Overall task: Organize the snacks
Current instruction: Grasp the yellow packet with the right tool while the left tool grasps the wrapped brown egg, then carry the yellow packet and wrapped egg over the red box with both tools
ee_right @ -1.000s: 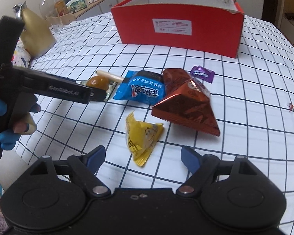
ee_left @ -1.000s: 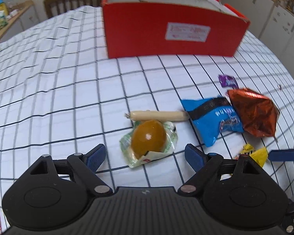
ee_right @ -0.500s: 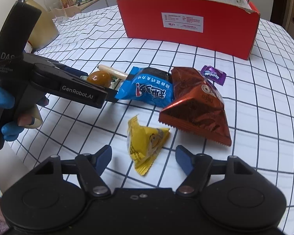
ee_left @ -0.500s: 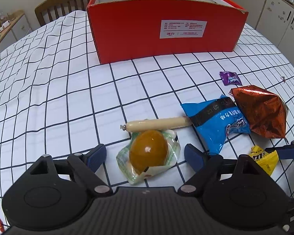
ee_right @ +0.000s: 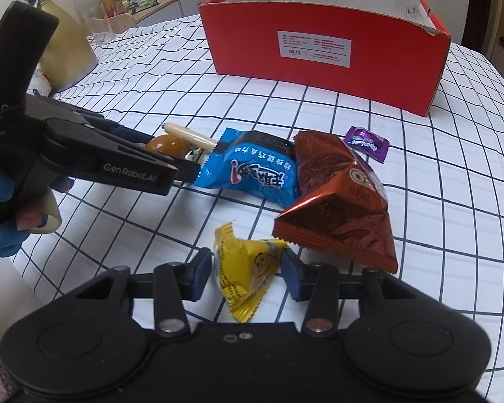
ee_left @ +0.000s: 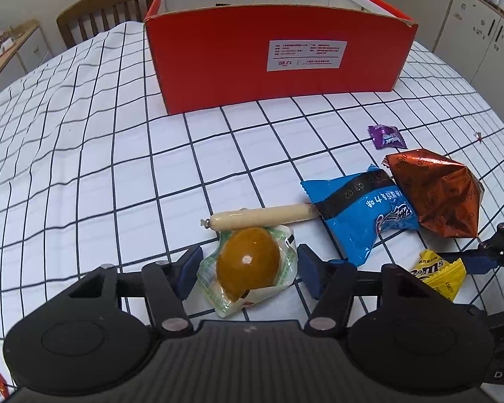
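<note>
A packaged brown egg (ee_left: 248,262) lies between the blue pads of my left gripper (ee_left: 247,270), which is narrowed around it; the pads sit at the wrapper's edges. A yellow candy bag (ee_right: 247,272) lies between the pads of my right gripper (ee_right: 247,270), which is likewise closing in on it. On the checked tablecloth lie a sausage stick (ee_left: 262,218), a blue snack pack (ee_left: 363,215), a copper foil bag (ee_left: 436,198) and a purple candy (ee_left: 384,136). The open red box (ee_left: 275,53) stands behind them.
A wooden chair (ee_left: 104,10) stands behind the table at the left. A gold-coloured bag (ee_right: 67,53) and a glass sit at the table's far left in the right wrist view. Cabinets line the right wall.
Both grippers moved forward and down onto their snacks and their jaws narrowed: the left around the egg pack, the right around the yellow bag.
</note>
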The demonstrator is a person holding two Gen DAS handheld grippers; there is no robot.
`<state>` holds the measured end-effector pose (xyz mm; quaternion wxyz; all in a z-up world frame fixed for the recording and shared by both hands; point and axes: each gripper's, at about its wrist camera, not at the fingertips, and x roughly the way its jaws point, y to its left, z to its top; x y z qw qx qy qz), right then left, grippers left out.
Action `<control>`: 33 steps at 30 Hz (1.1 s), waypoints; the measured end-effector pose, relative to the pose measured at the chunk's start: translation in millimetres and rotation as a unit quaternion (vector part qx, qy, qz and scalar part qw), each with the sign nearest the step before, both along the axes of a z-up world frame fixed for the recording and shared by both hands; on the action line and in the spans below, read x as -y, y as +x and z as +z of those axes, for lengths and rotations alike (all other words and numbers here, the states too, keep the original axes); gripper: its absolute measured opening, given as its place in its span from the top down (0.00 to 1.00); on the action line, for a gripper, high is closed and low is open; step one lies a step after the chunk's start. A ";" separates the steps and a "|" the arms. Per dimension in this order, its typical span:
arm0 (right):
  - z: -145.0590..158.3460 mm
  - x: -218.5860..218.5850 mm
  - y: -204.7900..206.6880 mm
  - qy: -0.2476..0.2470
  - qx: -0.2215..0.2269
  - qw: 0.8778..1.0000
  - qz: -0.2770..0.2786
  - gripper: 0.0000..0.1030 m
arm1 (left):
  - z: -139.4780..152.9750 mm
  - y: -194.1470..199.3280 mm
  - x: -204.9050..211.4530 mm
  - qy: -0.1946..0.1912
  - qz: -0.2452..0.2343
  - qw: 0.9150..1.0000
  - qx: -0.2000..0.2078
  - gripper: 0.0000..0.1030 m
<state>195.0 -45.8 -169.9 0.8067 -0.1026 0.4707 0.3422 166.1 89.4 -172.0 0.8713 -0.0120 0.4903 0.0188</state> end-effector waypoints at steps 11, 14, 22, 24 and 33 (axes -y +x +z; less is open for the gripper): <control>2.4 3.7 -6.1 0.007 -0.006 1.000 -0.010 0.68 | 1.1 -21.3 -1.0 -0.014 0.021 1.000 -0.008 0.43; 3.1 5.7 -11.4 0.009 -0.008 1.000 -0.012 0.69 | 1.4 -30.5 -2.5 -0.026 0.030 0.999 -0.014 0.43; 9.5 14.4 -26.1 0.020 -0.019 0.999 -0.018 0.71 | 9.7 -51.3 -6.6 -0.079 0.060 0.995 -0.031 0.44; 11.4 16.9 -29.5 0.023 -0.021 0.999 -0.022 0.71 | 11.5 -54.1 -7.5 -0.093 0.067 0.993 -0.037 0.44; 24.8 27.5 -39.5 0.041 -0.023 0.998 -0.037 0.72 | 25.8 -69.7 1.5 -0.126 0.066 0.989 -0.039 0.55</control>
